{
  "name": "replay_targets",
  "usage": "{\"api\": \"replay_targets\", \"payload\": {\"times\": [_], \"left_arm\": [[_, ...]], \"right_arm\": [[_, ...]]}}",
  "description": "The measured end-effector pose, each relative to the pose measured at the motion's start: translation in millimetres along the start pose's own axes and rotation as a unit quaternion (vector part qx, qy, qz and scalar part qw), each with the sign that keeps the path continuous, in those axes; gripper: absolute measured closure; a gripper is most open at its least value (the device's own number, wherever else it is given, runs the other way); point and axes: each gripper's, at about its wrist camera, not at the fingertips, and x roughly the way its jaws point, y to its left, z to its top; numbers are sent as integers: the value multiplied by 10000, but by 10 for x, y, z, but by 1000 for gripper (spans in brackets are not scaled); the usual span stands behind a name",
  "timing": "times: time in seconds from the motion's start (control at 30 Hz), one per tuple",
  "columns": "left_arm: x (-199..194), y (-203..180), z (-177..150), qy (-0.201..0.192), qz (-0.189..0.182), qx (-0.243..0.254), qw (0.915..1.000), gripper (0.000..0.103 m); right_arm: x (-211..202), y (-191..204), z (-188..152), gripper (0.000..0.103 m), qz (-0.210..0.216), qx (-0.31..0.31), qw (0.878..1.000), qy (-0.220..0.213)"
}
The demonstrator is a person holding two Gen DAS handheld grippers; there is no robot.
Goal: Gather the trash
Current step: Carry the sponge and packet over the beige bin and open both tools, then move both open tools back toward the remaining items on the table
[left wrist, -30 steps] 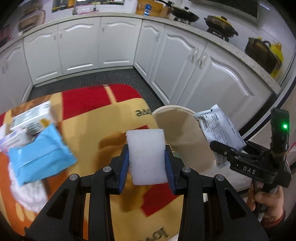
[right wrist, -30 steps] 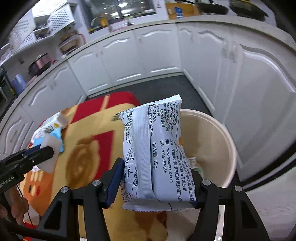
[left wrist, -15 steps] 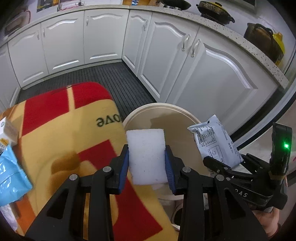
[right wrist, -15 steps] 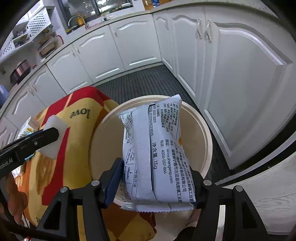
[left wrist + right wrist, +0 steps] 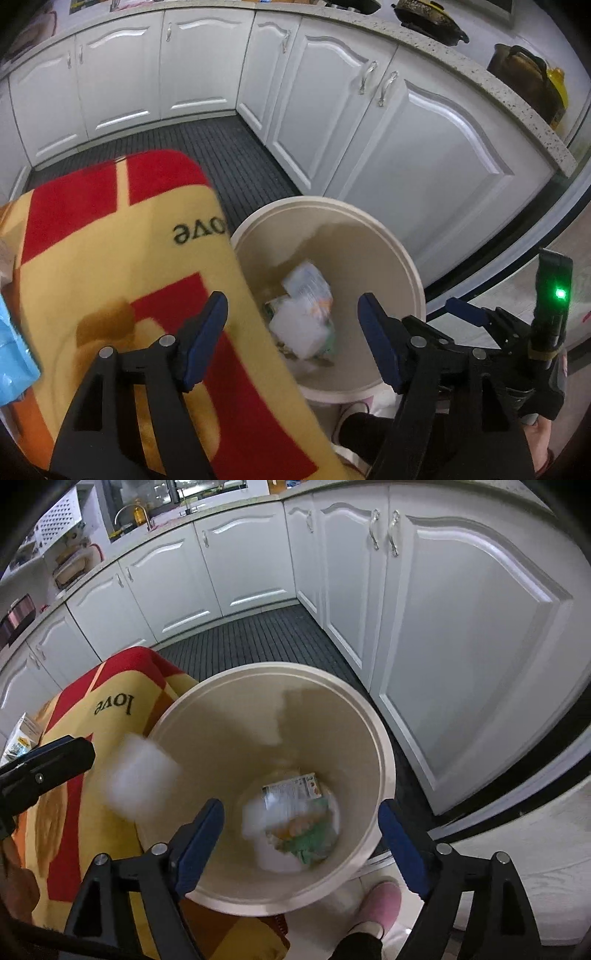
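Observation:
My left gripper [image 5: 291,332] hangs over the near-left rim of the beige bin [image 5: 406,258], jaws opening, nothing pressed between the blue pads. The white sponge [image 5: 142,775] is a blur in the air at the bin's left rim, just below the left gripper's finger [image 5: 48,764]. My right gripper [image 5: 301,834] is above the bin [image 5: 384,746], jaws opening and empty. The white snack packet [image 5: 295,812] is a blur low inside the bin on other wrappers. In the left wrist view the packet [image 5: 308,284] and the sponge [image 5: 299,328] show as pale blurs inside the bin.
A red and yellow blanket [image 5: 110,258] printed "love" covers the surface left of the bin. A blue packet [image 5: 14,354] lies at its left edge. White cabinets [image 5: 461,646] and a dark ribbed mat [image 5: 258,638] lie beyond. A person's pink slipper [image 5: 380,901] stands by the bin.
Both grippers came over the bin and opened. The sponge left the left jaws and the snack packet left the right jaws; both are dropping into the bin.

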Motion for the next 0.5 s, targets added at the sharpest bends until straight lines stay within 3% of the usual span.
{"api": "replay_targets", "payload": {"times": [0.5], "left_arm": [[-656,322,-263,-509,787,-91,9956,31]], "right_arm": [[-325,382,-155,19,300,-268,9990,-172]]}}
